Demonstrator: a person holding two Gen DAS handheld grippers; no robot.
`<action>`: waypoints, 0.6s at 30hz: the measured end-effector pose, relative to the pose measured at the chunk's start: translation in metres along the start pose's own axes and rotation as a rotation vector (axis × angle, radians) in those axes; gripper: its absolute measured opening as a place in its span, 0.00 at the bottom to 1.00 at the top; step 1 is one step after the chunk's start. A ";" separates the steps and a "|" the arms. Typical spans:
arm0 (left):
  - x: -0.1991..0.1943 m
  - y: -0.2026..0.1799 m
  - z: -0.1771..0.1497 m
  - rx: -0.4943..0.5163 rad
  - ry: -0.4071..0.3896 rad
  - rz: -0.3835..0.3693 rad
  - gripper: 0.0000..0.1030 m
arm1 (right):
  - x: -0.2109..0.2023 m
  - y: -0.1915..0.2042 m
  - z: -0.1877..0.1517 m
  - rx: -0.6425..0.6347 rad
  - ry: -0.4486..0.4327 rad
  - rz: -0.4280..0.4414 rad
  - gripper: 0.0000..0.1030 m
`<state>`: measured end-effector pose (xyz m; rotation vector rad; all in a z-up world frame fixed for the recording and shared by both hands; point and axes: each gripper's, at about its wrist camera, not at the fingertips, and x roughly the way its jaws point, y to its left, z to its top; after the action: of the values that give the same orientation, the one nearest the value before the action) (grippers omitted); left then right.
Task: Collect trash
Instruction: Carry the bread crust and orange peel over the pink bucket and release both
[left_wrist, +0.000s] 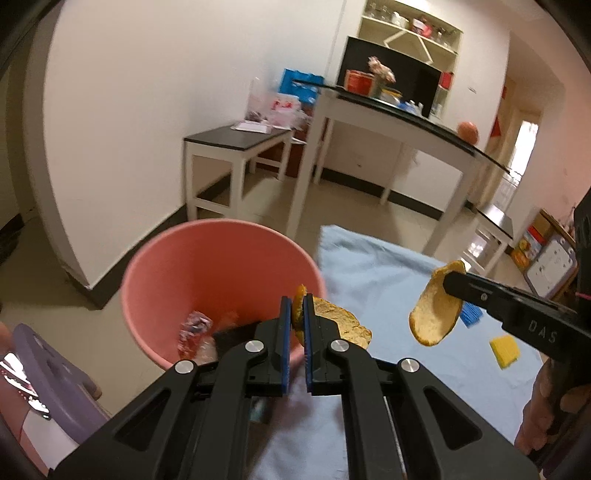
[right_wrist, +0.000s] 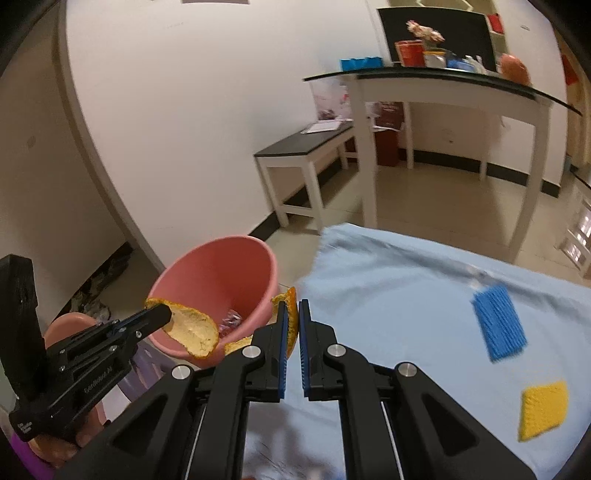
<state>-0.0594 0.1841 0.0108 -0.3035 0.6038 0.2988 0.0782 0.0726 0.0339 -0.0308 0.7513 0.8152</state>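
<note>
A pink trash bin (left_wrist: 192, 266) stands on the floor left of a table covered with a light blue cloth (left_wrist: 373, 280); it also shows in the right wrist view (right_wrist: 218, 273). Wrappers (left_wrist: 194, 328) lie in its bottom. My left gripper (left_wrist: 297, 310) is shut on an orange peel (left_wrist: 343, 323) at the bin's right rim. My right gripper (right_wrist: 293, 314) is shut on another orange peel (right_wrist: 291, 325), held above the cloth near the bin. The left gripper (right_wrist: 162, 314) with its peel (right_wrist: 194, 330) shows in the right wrist view; the right gripper's peel (left_wrist: 436, 314) shows in the left wrist view.
A blue scrubbing pad (right_wrist: 500, 323) and a yellow sponge (right_wrist: 543, 408) lie on the cloth at right. A purple stool (left_wrist: 48, 373) stands beside the bin. A low white bench (left_wrist: 236, 147) and a tall white table (left_wrist: 391, 122) stand behind by the wall.
</note>
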 end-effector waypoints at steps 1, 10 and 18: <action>-0.001 0.005 0.002 -0.006 -0.004 0.007 0.05 | 0.003 0.005 0.003 -0.008 -0.001 0.006 0.05; 0.006 0.050 0.012 -0.067 -0.007 0.077 0.05 | 0.050 0.048 0.016 -0.055 0.017 0.049 0.05; 0.031 0.075 0.009 -0.102 0.039 0.110 0.05 | 0.095 0.060 0.012 -0.063 0.070 0.043 0.05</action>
<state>-0.0577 0.2621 -0.0150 -0.3757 0.6458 0.4313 0.0875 0.1797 -0.0004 -0.1000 0.7942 0.8818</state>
